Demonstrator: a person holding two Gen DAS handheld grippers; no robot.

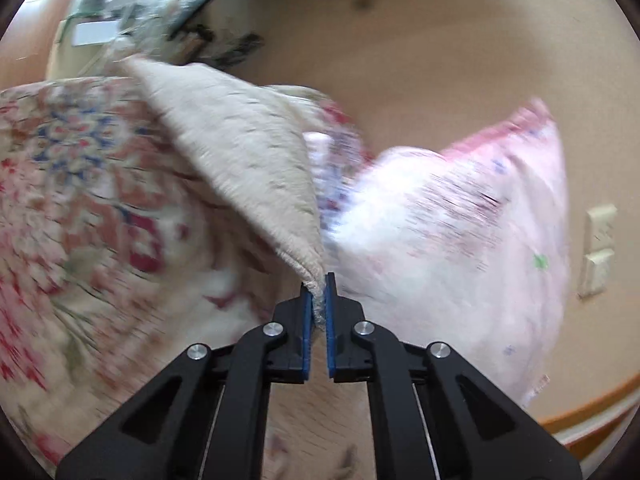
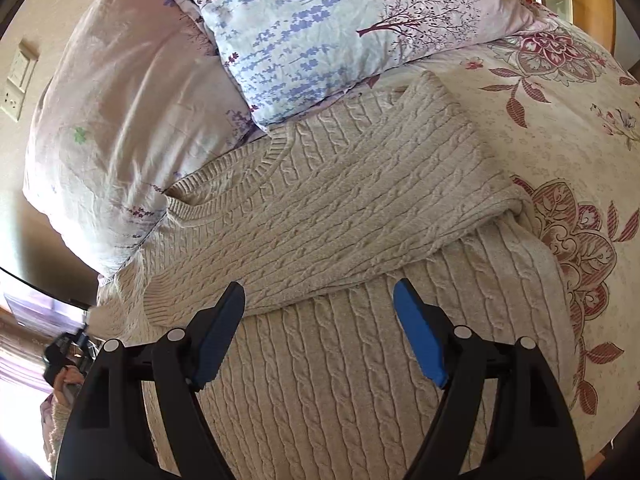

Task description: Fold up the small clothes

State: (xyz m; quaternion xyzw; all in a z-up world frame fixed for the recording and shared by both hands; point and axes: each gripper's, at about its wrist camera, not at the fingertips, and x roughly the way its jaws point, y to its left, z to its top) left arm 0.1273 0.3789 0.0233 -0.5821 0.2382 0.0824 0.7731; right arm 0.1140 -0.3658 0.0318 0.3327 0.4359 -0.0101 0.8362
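Note:
A cream cable-knit sweater (image 2: 328, 216) lies on a floral bedsheet (image 2: 560, 136), with one sleeve folded across its body. My right gripper (image 2: 320, 292) is open and empty, hovering just above the folded sleeve. My left gripper (image 1: 319, 284) is shut on a ribbed edge of the sweater (image 1: 248, 152) and holds it lifted off the bed; this view is blurred by motion. In the right wrist view the left gripper (image 2: 64, 354) shows small at the far left edge.
Two pillows lie at the head of the bed: a pink one (image 2: 120, 120) and a pale blue one with lavender print (image 2: 320, 28). A wall with a switch plate (image 2: 16, 84) stands at the left. A wooden headboard (image 2: 592, 4) is at the top right.

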